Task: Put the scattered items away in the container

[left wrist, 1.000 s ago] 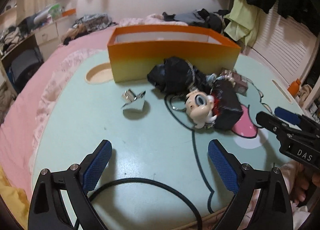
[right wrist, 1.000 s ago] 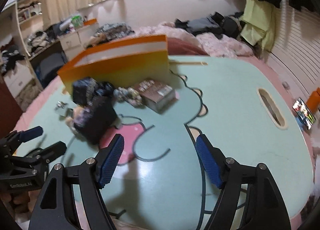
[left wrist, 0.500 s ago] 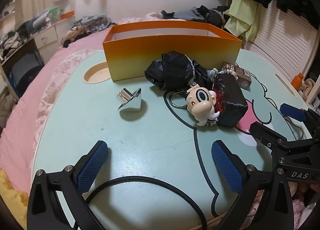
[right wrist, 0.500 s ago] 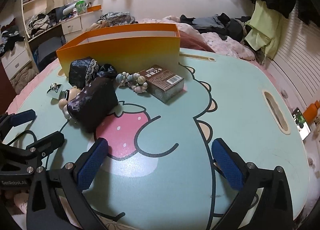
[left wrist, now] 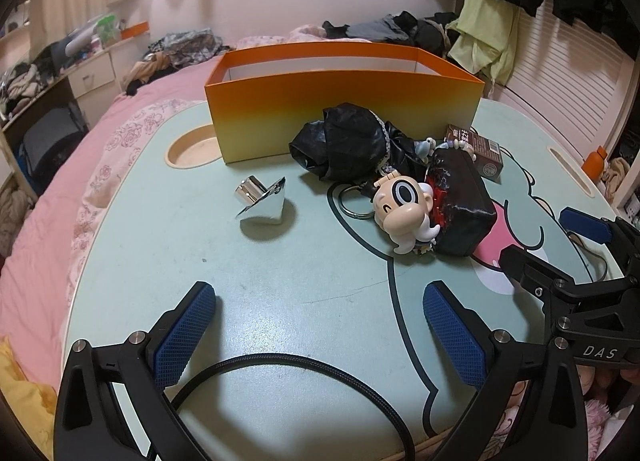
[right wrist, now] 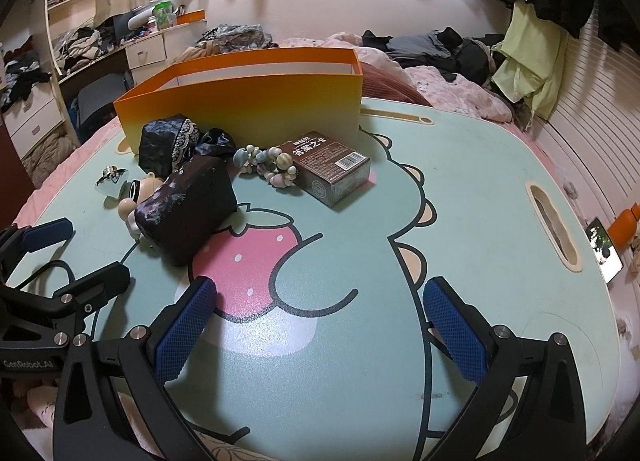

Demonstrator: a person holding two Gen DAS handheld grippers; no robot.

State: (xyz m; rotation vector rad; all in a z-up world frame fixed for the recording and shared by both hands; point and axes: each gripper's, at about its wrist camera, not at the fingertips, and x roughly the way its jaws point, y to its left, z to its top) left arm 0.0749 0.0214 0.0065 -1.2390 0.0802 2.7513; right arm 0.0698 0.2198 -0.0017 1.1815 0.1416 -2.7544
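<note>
Now both hand-held grippers (left wrist: 318, 325) (right wrist: 320, 321) gape, mesh-textured pads empty, before the glossy orange box (left wrist: 344, 117).

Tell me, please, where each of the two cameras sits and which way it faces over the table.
Left wrist: on the left gripper, low at the near left, facing the orange box; its open blue fingers and the right gripper show.
Right wrist: on the right gripper, further right, facing the brown card box; the left gripper shows.
Shared: orange box, card box, big-eyed doll.
</note>
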